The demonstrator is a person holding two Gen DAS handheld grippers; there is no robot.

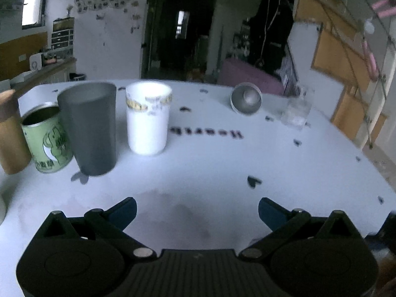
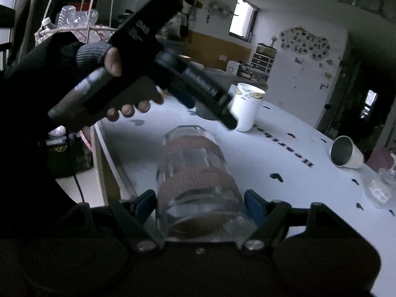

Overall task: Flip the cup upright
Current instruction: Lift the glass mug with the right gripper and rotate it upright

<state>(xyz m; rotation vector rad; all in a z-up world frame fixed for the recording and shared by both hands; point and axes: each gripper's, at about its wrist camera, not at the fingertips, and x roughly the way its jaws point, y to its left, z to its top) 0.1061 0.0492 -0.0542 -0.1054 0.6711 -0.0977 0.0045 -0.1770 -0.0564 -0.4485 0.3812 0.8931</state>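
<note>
My right gripper (image 2: 200, 204) is shut on a clear glass cup with brown woven bands (image 2: 195, 178), held above the white table (image 2: 259, 153) with its base pointing away from the camera. A metal-lined cup (image 1: 246, 98) lies on its side at the far part of the table; it also shows in the right wrist view (image 2: 346, 154). My left gripper (image 1: 197, 210) is open and empty above the near part of the table (image 1: 198, 168). The left gripper's body and the hand holding it (image 2: 138, 74) cross the upper left of the right wrist view.
A grey tumbler (image 1: 90, 128), a white cup with a yellow pattern (image 1: 148, 118), a green tin (image 1: 47, 141) and a wooden cylinder (image 1: 10, 136) stand upright at the left. A clear glass (image 1: 297, 110) stands at the far right. The table edge (image 2: 104, 153) drops off at the left.
</note>
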